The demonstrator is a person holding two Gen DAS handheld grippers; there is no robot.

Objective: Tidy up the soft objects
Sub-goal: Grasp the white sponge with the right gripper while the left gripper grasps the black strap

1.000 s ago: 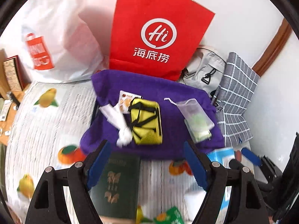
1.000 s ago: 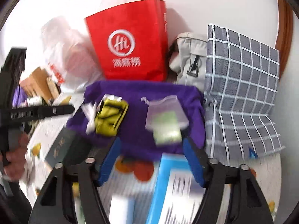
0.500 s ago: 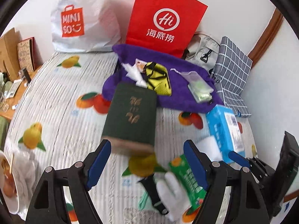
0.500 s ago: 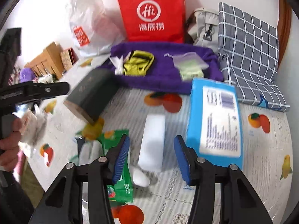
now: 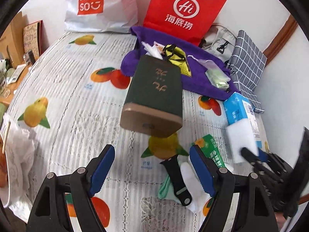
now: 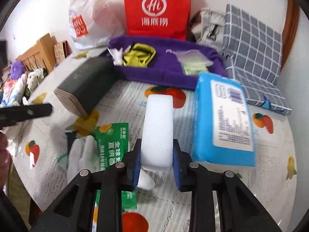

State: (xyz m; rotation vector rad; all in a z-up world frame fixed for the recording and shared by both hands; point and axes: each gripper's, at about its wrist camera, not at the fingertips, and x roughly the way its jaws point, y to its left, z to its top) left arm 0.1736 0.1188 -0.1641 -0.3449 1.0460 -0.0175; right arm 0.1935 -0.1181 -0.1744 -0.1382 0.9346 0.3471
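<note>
Closing on the white sponge block [image 6: 158,129], our right gripper [image 6: 156,161] has just been drawing its jaws in, and the blue pads now sit against the block's two long sides at its near end, so we judge the grasp made or very nearly so. The block lies flat on the fruit-print cloth [image 5: 77,89], its long axis running straight away from the jaws toward the purple towel [image 6: 170,71], with the blue tissue pack [image 6: 222,119] just beside it on the right and the green sachet [image 6: 113,141] and white glove [image 6: 83,154] on the left. That alignment matters most: the pads pinch across the short width, so a lift should carry the block out lengthwise without twisting. Our left gripper [image 5: 152,171] hangs wide open with nothing between its pads; ahead of it lies the dark green box [image 5: 154,96], and under its right pad a black strap [image 5: 176,179] across the glove. The right hand is plainly the nearer to the sponge; the towel, already bearing a yellow pouch [image 6: 139,57], looks the likely destination.
</note>
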